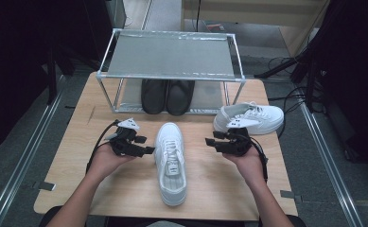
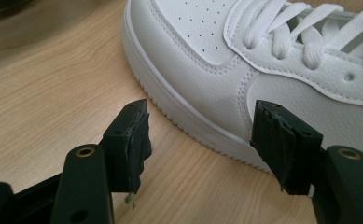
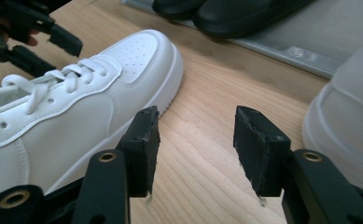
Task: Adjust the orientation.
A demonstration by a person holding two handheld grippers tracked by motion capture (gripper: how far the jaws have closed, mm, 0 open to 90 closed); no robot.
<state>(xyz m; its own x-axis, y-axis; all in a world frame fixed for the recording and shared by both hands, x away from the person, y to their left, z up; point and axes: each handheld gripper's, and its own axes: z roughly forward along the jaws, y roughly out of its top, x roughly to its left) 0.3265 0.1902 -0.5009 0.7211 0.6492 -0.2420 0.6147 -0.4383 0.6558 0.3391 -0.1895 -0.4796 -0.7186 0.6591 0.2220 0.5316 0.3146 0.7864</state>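
One sneaker (image 1: 170, 161) lies mid-surface (image 1: 125, 184) between both claws; a second sneaker (image 1: 249, 118) sits right, a shoe pair (image 1: 167, 96) under the rack (image 1: 170, 56) behind.

Your workspace: a light wooden desk (image 1: 125, 189) in a dim room

You sit at a desk with rounded corners, standing on grey floor (image 1: 25, 142). At its far edge you have a metal-framed rack (image 1: 172, 75) with a grey mesh top shelf. Metal rails (image 1: 30, 146) run along the floor on both sides of you. Dark equipment (image 1: 342, 56) and loose cables (image 1: 290, 94) crowd your right; pale wooden panelling (image 1: 267, 14) lies beyond the rack.
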